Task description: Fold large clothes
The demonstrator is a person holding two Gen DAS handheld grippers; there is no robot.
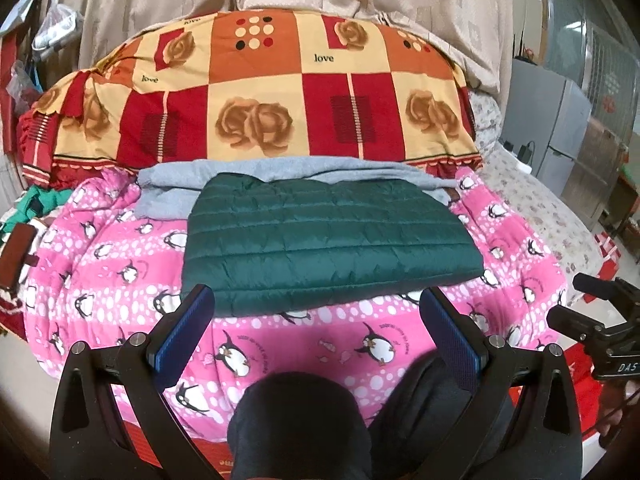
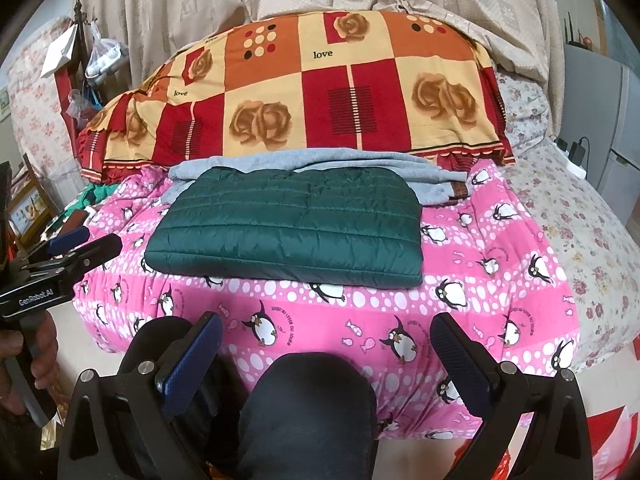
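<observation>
Left wrist view is showing the left gripper (image 1: 316, 320) hanging with jaws apart, holding nothing, near the front edge of the pink penguin blanket (image 1: 120, 280). Folded green quilted jacket (image 1: 328, 236) is lying mid-blanket, overlapping a grey garment (image 1: 168, 188). Right gripper (image 2: 326, 344) is likewise spread wide and empty.

1. The dark green quilted jacket (image 1: 328, 240) (image 2: 288, 228) lies folded flat into a neat rectangle, its stitched channels running crosswise.
2. A grey garment (image 1: 172, 196) (image 2: 384, 172) lies folded beneath and behind it, showing along the far edge and sides.
</observation>
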